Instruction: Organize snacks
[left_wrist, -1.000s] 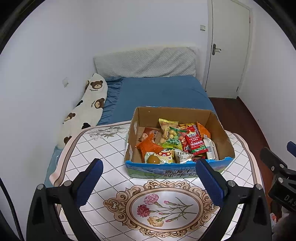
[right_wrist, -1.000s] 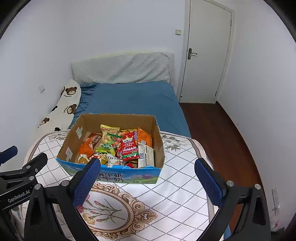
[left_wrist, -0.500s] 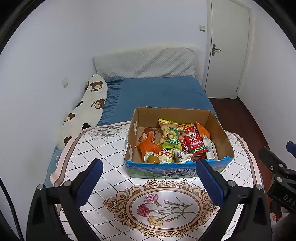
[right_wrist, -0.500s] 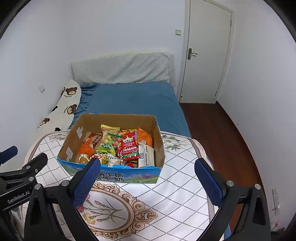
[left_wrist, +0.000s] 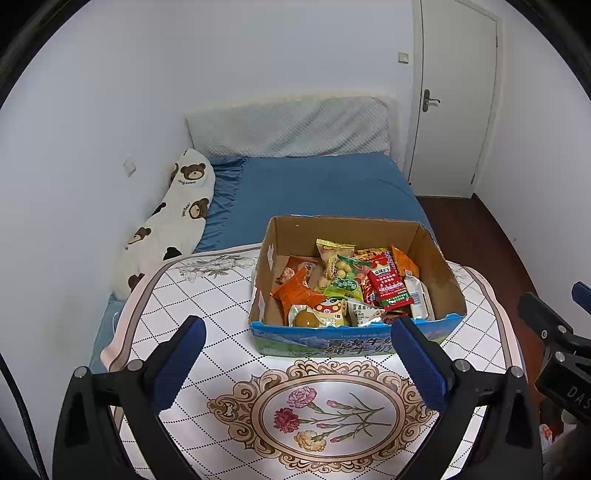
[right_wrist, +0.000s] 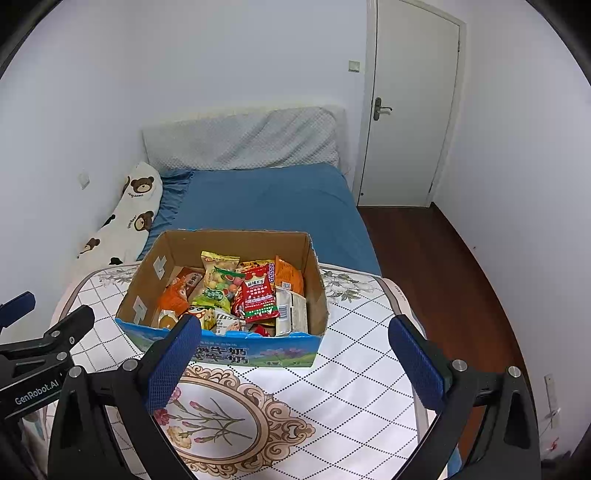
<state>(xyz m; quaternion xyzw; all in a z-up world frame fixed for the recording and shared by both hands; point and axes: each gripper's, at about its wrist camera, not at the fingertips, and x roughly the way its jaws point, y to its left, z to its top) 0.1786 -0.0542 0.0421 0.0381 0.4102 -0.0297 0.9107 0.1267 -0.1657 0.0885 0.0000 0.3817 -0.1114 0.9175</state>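
An open cardboard box with a blue printed front stands on a small table covered by a white floral cloth. It holds several snack packets, among them a red packet, an orange packet and a bag of coloured balls. My left gripper hovers open in front of the box, nothing between its blue pads. My right gripper is open too, near the box's front right, holding nothing.
A blue bed with a grey headboard cushion and a bear-print pillow lies behind the table. A white door stands shut at the back right, with dark wooden floor beside the bed.
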